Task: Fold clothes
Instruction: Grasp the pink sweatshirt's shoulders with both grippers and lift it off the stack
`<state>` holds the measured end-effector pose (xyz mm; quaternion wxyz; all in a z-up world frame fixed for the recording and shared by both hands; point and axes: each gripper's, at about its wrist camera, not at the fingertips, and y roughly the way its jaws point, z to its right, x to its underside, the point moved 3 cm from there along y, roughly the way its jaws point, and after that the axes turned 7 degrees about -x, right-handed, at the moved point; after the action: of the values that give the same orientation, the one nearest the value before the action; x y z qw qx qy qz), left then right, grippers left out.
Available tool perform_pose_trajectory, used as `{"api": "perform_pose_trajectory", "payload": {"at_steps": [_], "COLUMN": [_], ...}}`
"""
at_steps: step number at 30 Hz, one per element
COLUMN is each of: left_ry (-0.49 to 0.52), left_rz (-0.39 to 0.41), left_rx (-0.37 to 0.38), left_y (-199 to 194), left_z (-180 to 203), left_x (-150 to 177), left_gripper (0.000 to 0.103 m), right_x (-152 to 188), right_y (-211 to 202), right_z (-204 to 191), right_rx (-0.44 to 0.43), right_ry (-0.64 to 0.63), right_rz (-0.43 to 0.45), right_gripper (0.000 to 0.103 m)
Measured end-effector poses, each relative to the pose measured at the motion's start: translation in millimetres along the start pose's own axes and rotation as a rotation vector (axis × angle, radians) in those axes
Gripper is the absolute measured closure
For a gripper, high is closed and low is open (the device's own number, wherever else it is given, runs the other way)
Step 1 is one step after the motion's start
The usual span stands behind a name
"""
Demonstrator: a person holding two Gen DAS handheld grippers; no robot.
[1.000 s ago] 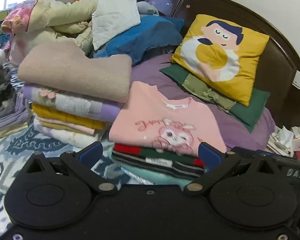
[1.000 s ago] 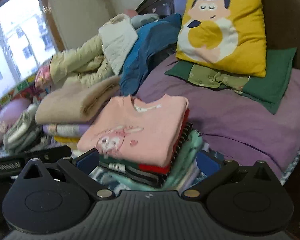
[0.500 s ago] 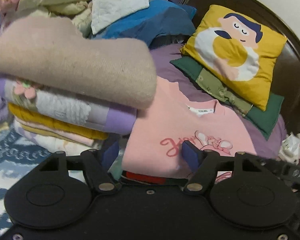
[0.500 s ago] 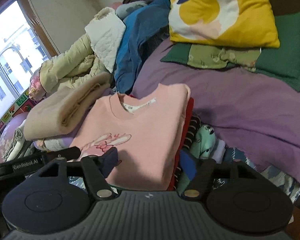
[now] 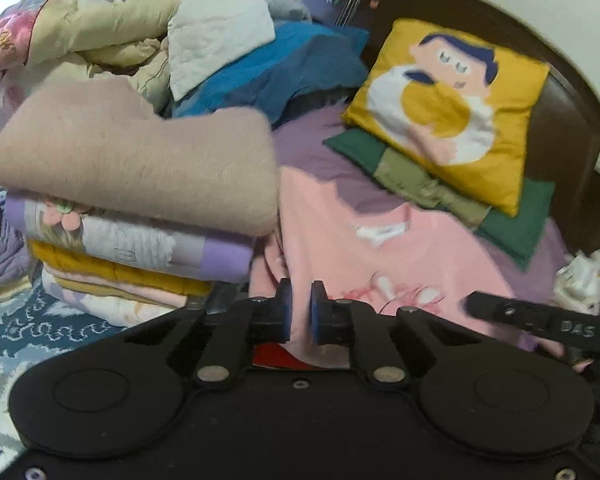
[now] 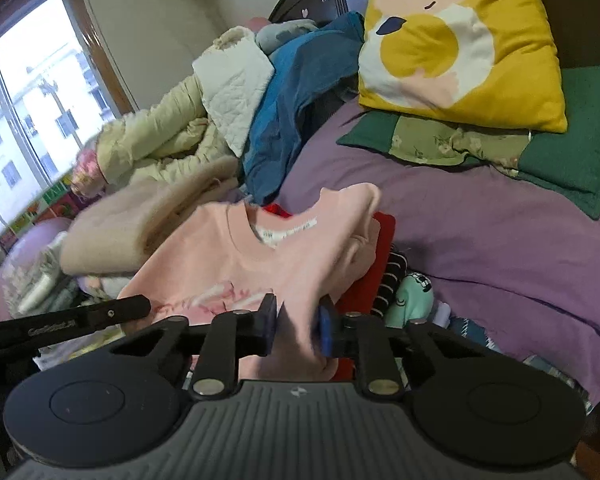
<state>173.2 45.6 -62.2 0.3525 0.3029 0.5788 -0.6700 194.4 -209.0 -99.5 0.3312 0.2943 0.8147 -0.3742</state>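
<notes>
1. Pink sweatshirt [image 5: 380, 248], soft knit, folded flat, white neck label, printed motif on the front; lies atop a short stack beside the taller pile on the bed; near hem pinched at two points.
2. Left tool [image 5: 300, 314], black, blue pads; jaws narrow, clamped on the sweatshirt's near edge.
3. Right tool [image 6: 296, 326], black with ribbed grey body; jaws narrow, gripping a bunched fold of the pink sweatshirt [image 6: 252, 264].
4. Beige sweater [image 5: 140, 160], fuzzy, thick, rounded fold; tops the taller pile of folded garments.
5. Red garment [image 6: 364, 276], directly beneath the sweatshirt.
6. Yellow cushion [image 6: 460, 44], square, cartoon print; leans on the dark headboard.
7. Purple bedspread [image 6: 460, 240], smooth, lightly creased.
</notes>
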Motion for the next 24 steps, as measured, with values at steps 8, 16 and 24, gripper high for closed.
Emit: {"api": "perform_pose_trajectory", "payload": {"at_steps": [8,16,24], "left_ry": [-0.093,-0.231,-0.363], "left_rz": [0.105,0.197,0.325], "left_rx": [0.055,0.014,-0.094], "left_y": [-84,-192,-301], "left_z": [-4,-52,-116], "left_x": [-15,2,45], "left_gripper": [0.097,0.098,0.098], "right_x": [-14,-4,44], "right_y": [-46,-65,-56], "right_z": [-28,-89,-191], "right_rx": [-0.147,-0.405,-0.641], "right_ry": [0.031,0.081,0.028], "right_rz": [0.042,0.007,-0.132], "right_gripper": [0.086,0.089,0.090]}}
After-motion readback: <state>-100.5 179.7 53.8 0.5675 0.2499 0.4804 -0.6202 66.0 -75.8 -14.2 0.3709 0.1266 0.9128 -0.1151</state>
